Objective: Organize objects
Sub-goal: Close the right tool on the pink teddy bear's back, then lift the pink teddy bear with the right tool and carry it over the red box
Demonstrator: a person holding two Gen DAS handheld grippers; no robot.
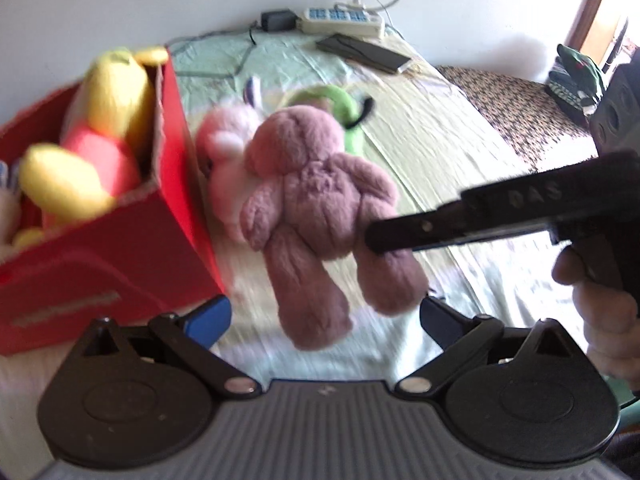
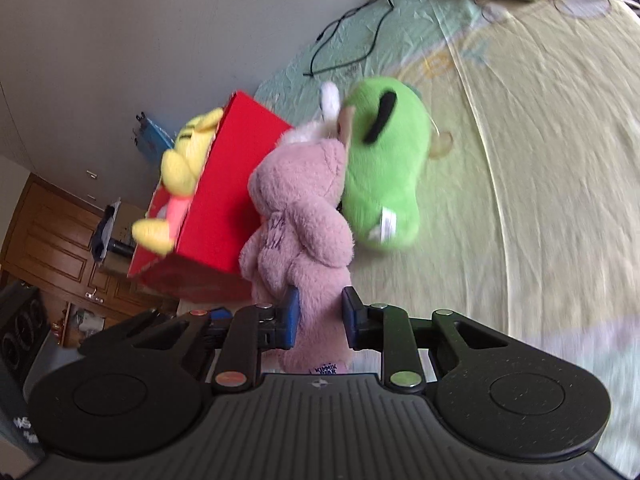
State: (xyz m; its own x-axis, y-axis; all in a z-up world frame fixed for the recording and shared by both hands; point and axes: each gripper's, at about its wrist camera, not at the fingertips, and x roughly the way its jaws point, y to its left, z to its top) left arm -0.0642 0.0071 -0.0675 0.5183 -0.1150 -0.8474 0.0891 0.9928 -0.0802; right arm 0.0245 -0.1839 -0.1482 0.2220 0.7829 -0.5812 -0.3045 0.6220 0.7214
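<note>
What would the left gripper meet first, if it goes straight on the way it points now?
Probably the mauve plush bear, held by the right gripper; its legs hang just ahead of the open left gripper. Depth is unclear.

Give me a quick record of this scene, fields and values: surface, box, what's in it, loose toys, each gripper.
surface: bed
box: red box, open top
in box: yellow toy
held toy: mauve bear, by one leg
loose toys: green toy, pink toy beside the box
right gripper: shut on the bear's leg
left gripper: open, empty
far end: power strip, dark flat device
</note>
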